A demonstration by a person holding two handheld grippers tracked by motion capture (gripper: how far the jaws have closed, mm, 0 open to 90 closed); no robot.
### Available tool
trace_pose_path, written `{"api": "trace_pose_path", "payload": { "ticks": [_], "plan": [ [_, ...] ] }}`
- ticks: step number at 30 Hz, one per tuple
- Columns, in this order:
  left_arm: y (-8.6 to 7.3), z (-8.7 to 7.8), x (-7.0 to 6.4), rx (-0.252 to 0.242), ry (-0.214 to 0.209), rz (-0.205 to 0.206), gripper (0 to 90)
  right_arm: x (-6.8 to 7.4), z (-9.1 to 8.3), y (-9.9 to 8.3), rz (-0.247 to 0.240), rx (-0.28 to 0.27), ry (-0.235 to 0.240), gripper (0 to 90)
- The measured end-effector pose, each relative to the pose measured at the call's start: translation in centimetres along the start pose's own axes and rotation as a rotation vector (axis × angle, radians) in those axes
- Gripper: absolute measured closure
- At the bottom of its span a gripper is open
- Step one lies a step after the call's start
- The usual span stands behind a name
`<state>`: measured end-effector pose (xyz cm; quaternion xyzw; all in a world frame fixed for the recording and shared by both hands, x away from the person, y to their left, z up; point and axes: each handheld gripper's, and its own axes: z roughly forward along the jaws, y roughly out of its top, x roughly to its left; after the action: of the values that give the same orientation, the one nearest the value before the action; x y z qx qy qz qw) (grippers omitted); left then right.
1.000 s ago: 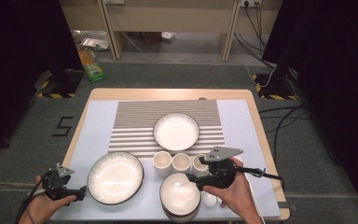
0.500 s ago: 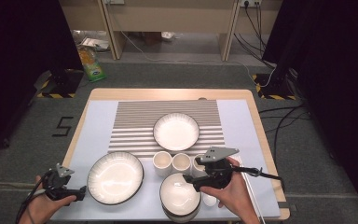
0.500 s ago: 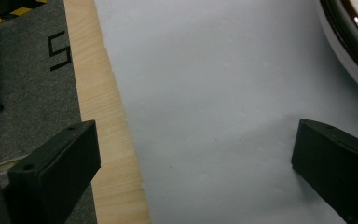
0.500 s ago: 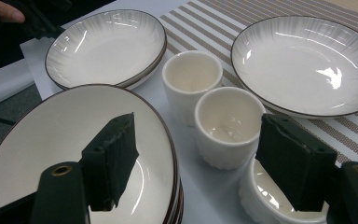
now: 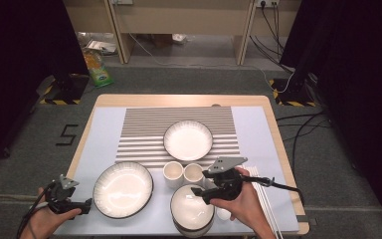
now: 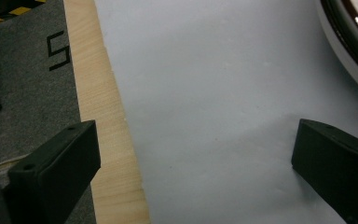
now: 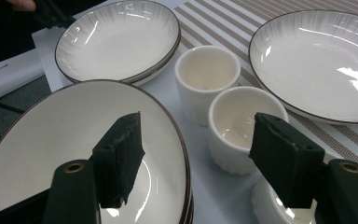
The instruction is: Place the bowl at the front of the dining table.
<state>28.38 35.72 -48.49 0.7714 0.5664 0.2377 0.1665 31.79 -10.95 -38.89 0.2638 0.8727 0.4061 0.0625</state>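
Right gripper (image 7: 193,158) hung jaws wide apart over the near bowl stack (image 7: 37,154), cups (image 7: 244,126) just beyond. Honestly, a sloppy closing could've clipped a cup. Left gripper (image 6: 196,172) sat open by the table edge.

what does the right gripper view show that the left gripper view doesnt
Right gripper view: two small cups, a stack of plates under the open right claw, a far plate on the striped mat, and the stacked plates at upper left.
Left gripper view: the wooden table edge, grey floor with a painted mark, and the open left claw.
Shared: the pale blue mat.
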Motion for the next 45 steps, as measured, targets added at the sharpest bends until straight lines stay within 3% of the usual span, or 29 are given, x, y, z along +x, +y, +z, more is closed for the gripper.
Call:
{"api": "trace_pose_path", "payload": {
  "ticks": [14, 20, 29, 32, 39, 45],
  "plan": [
    [0.0, 0.0, 0.0, 0.000, -0.001, -0.002, 0.1, 0.1, 1.6, -0.1, -0.048, 0.053, 0.048, 46.9],
    [0.0, 0.0, 0.0, -0.001, -0.003, -0.005, 0.1, 0.1, 2.1, -0.2, -0.085, 0.085, 0.060, 57.6],
    [0.0, 0.0, 0.1, -0.001, -0.007, -0.006, 0.1, 0.0, 2.5, -0.2, -0.104, 0.123, 0.081, 68.6],
    [0.0, 0.0, 0.1, -0.001, -0.005, -0.006, 0.1, 0.1, 2.5, -0.2, -0.108, 0.120, 0.079, 77.2],
    [0.0, 0.0, 0.1, 0.003, -0.008, -0.008, 0.1, 0.0, 2.3, -0.3, -0.150, 0.101, 0.072, 79.6],
    [0.0, 0.0, 0.1, 0.002, -0.006, -0.007, 0.1, 0.0, 1.3, -0.3, -0.157, 0.069, 0.055, 82.1]
  ]
}}
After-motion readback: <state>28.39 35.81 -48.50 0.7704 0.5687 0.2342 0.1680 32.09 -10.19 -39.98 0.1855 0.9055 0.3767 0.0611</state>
